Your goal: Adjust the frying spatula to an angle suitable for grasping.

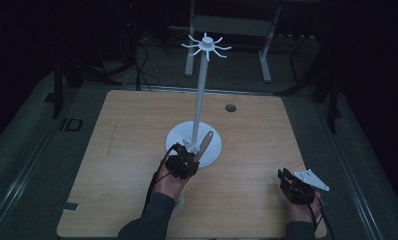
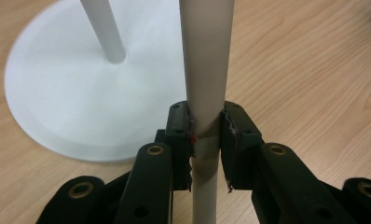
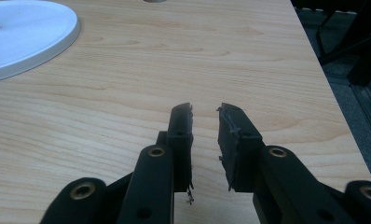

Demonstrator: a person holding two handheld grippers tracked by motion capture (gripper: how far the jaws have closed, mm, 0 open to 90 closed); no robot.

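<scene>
Our left gripper (image 2: 207,122) is clamped on a pale handle (image 2: 206,70) at the six o'clock edge of the white stand (image 1: 193,142); over at four o'clock our right gripper (image 3: 205,116) rests, jaws slightly apart, gripping nothing above the wooden table (image 3: 127,93).

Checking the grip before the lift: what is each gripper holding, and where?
Left gripper clamps a pale stick near its lower end. Right gripper holds nothing.

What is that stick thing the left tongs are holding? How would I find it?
Start at the wooden table, then find the white stand with a round base and hooks on top. Just in front of that base, the left tongs pinch a pale stick. Unlike the stand's pole, it leans and is held.
</scene>
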